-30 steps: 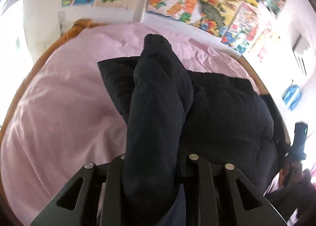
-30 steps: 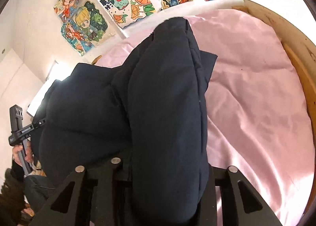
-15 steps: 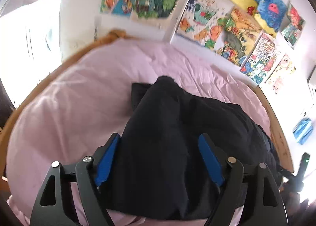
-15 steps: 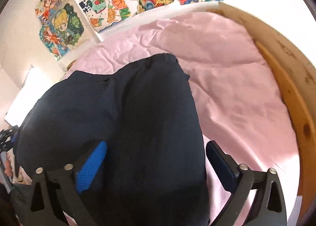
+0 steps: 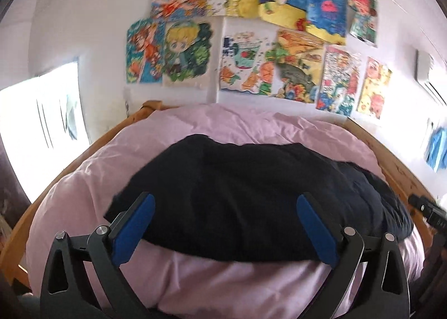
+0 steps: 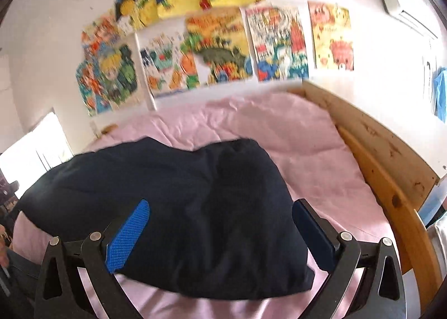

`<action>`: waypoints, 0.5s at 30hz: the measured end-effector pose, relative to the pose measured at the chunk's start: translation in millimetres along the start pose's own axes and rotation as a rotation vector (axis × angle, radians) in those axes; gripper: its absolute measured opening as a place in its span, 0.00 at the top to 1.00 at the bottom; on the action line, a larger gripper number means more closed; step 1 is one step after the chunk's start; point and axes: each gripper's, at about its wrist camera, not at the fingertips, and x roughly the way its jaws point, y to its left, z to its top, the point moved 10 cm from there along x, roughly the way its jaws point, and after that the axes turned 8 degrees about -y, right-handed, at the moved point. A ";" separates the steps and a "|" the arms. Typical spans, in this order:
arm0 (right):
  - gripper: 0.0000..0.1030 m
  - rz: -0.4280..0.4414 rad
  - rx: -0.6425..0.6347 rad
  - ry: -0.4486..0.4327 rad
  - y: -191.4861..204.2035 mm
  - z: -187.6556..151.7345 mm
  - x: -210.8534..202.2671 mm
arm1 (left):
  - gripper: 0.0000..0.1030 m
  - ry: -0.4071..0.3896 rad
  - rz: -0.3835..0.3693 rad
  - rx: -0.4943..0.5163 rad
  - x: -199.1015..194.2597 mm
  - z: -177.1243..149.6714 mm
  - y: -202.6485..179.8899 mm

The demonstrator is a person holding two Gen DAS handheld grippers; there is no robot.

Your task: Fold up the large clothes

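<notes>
Left wrist view shows a bed with a pink cover [image 5: 92, 187] filling the lower half of the frame, edged by a wooden frame [image 5: 83, 151] that curves along the left and right sides. On the cover lies a dark navy coat [image 5: 251, 193], folded into a broad low mound across the middle of the frame. Above it, on the white wall, hangs a cluster of bright drawings [image 5: 251, 40], and a bright window [image 5: 42, 123] sits at the left edge. At the bottom of the frame the left gripper [image 5: 225, 224] has just been opening; its jaws stand wide apart, the blue pads [image 5: 134, 229] framing the near edge of the coat without pressing on it. The coat lies just beyond and between the two fingers, resting on the cover and free of them. At the right edge a dark piece of the other tool shows, blurred.

Right wrist view shows the same pink cover [image 6: 321, 157] with the wooden frame [image 6: 391, 168] running down the right side. The coat [image 6: 181, 207] spreads from the left edge to the centre, its thick near corner at lower centre. The right gripper [image 6: 220, 224] has likewise just been opening and holds nothing; its jaws are spread wide, with the coat's near end lying between and beyond the fingers [image 6: 128, 235], loose on the bed. The drawings [image 6: 218, 40] fill the top of the frame.
</notes>
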 end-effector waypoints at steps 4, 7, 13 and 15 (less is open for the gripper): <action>0.00 0.025 -0.024 -0.053 18.6 -0.3 -21.6 | 0.02 0.008 -0.003 0.042 -4.9 -10.5 -23.5; 0.00 0.039 -0.046 -0.084 32.3 -3.0 -37.8 | 0.02 0.015 -0.020 0.045 -12.2 -17.9 -37.4; 0.00 0.067 -0.092 -0.125 54.9 -9.2 -66.5 | 0.02 -0.017 -0.013 0.051 -34.8 -21.7 -46.7; 0.00 0.074 -0.099 -0.134 60.1 -11.3 -75.9 | 0.02 -0.026 -0.004 0.056 -43.0 -23.8 -46.9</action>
